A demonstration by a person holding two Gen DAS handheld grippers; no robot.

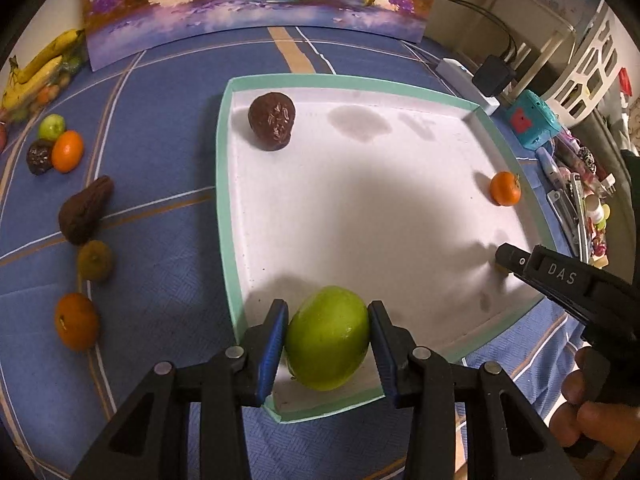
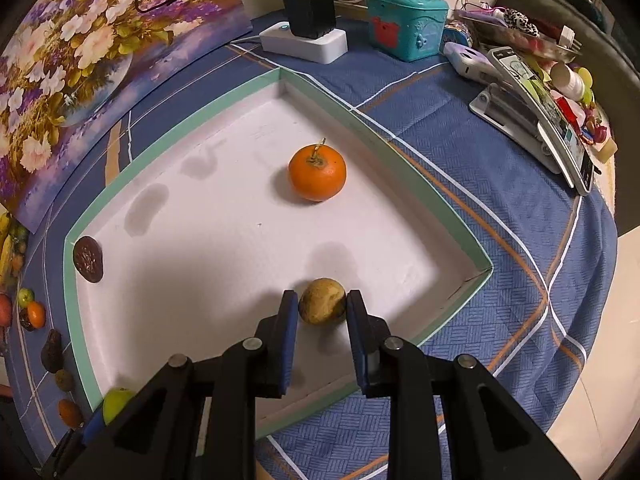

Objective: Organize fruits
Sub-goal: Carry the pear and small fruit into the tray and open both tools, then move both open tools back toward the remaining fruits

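Note:
A white tray with a mint rim lies on the blue cloth. My left gripper is shut on a green apple at the tray's near-left corner. My right gripper stands around a small yellow-brown fruit on the tray floor near its right corner, with small gaps at both pads. An orange and a dark wrinkled fruit lie in the tray.
Left of the tray on the cloth lie an orange, an olive fruit, a dark brown fruit, another orange, a small green fruit and bananas. A painting, charger, teal box and clutter line the edges.

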